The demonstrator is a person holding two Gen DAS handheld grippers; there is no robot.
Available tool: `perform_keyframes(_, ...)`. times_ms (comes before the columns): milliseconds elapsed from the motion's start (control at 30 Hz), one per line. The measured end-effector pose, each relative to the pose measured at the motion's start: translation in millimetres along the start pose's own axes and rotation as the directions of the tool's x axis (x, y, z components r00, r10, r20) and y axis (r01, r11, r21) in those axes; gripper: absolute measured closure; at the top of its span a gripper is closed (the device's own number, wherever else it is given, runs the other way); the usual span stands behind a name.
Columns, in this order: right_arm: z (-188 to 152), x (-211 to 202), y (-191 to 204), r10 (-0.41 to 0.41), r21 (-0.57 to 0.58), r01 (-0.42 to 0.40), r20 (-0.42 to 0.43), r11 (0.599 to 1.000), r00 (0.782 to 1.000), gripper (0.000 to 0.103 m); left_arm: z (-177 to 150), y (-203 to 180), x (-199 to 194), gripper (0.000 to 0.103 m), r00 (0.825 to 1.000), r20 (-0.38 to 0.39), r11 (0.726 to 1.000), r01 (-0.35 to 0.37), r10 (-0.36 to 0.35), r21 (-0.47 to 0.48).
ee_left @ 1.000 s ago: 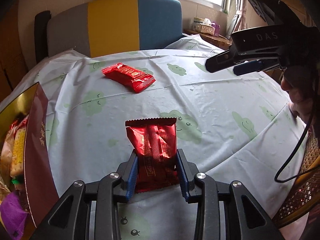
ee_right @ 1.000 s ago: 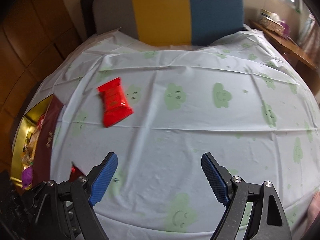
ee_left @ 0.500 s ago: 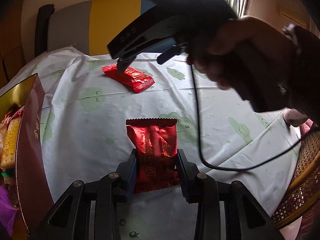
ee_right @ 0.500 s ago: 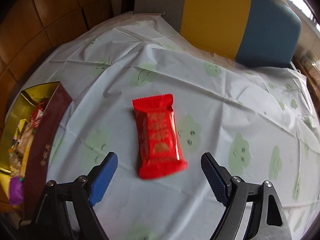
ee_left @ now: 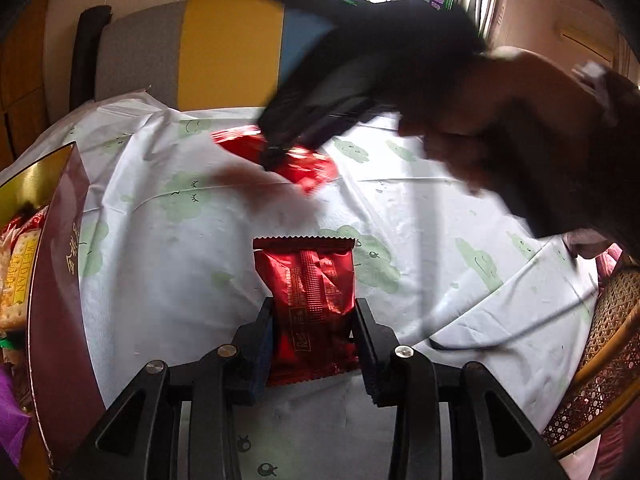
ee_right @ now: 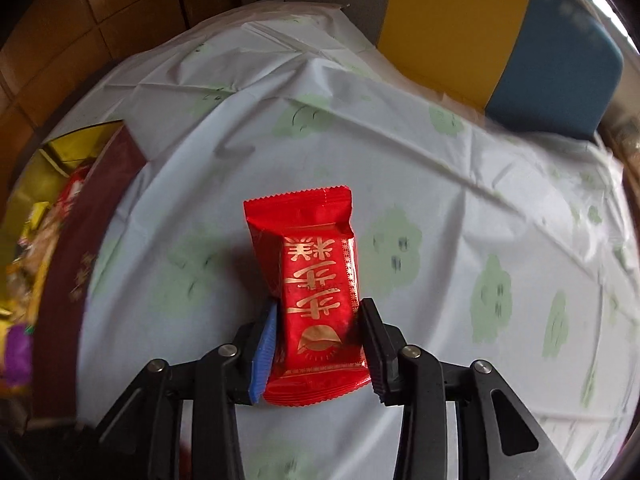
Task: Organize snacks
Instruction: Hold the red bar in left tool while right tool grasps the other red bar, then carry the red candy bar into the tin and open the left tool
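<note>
My left gripper [ee_left: 314,320] is shut on a dark red snack packet [ee_left: 310,280], held just above the tablecloth. My right gripper [ee_right: 318,320] is shut on a bright red snack packet with gold characters [ee_right: 316,276]. In the left wrist view that same packet [ee_left: 308,166] lies farther back on the cloth, partly hidden by the blurred right gripper [ee_left: 280,152] and the hand. A maroon and gold box [ee_left: 56,264] holding several snacks stands at the left; it also shows in the right wrist view [ee_right: 76,240].
The round table wears a white cloth with green cloud faces [ee_left: 420,208]. A grey, yellow and blue chair back [ee_left: 192,48] stands behind it. A wicker chair [ee_left: 600,360] is at the right edge. A black cable [ee_left: 500,336] trails over the cloth.
My right gripper swung across to the far red packet, came down over it and closed on it. My left gripper kept its hold on the dark red packet and barely moved.
</note>
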State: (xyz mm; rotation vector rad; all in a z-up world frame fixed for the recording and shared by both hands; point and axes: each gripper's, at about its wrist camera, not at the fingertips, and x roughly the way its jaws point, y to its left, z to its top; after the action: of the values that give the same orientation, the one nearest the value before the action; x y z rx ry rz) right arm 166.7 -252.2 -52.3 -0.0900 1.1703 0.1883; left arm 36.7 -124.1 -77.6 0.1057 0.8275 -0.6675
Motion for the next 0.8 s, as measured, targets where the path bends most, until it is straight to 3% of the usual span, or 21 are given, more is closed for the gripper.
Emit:
perform_keyframes(267, -85.2, -11.9, -35.2, -0.010, 0.137, 0.027, -0.120, 0.990, 0.993, 0.061, 1.5, 0.6, 1.5, 0.066, 1.000, -0.002, 1.000, -0.014, 0.014, -0.002)
perform_keyframes(333, -99.5, -11.8, -37.8, -0.013, 0.148, 0.027, -0.094, 0.989, 0.995, 0.057, 2.2, -1.3, 1.9, 0.066, 1.000, -0.005, 1.000, -0.024, 0.024, 0.003)
perform_keyframes(467, -104.1, -8.5, -33.8, -0.019, 0.121, 0.028, -0.080, 0.992, 0.997, 0.050, 2.8, -5.8, 2.0, 0.066, 0.999, -0.014, 0.999, -0.048, 0.048, 0.020)
perform_keyframes(800, -113.8, -7.4, -26.1, -0.068, 0.113, 0.071, -0.035, 0.991, 0.997, 0.045, 2.2, -18.0, 4.2, 0.064, 0.993, -0.021, 0.991, -0.117, 0.118, 0.063)
